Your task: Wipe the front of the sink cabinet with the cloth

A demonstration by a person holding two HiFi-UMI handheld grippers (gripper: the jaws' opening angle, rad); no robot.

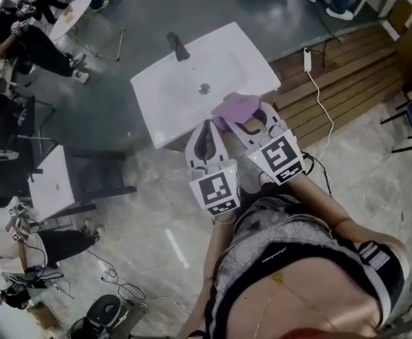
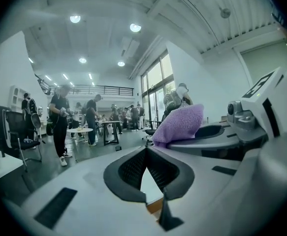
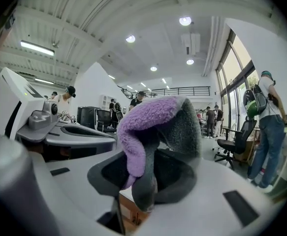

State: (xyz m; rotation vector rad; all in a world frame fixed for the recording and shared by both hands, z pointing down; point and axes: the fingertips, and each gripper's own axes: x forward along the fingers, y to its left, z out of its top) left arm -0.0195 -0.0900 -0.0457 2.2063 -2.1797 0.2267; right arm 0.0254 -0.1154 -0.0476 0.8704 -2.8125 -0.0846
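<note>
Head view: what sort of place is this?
Probably a big open lab or workshop hall, not a bathroom: the sink stands free on a bare floor, people work at tables, and the ceiling is high.

The left gripper [image 2: 145, 151] sits just down-left of the cloth [image 2: 179, 125], its dark ribbed pads [image 2: 130, 168] meeting at the tips with nothing pinched, just a pale wedge of gap opening toward the camera. The cloth is purple and fluffy, bunched at the front end of the right gripper [image 2: 197, 140], whose marker cube [image 2: 264, 85] is up-right of the cloth. Far off left of the cloth, a person in black [image 2: 59, 124] stands by a round table [image 2: 79, 130] near a dark chair [image 2: 17, 132], and there are tall windows [image 2: 155, 85] above it.
</note>
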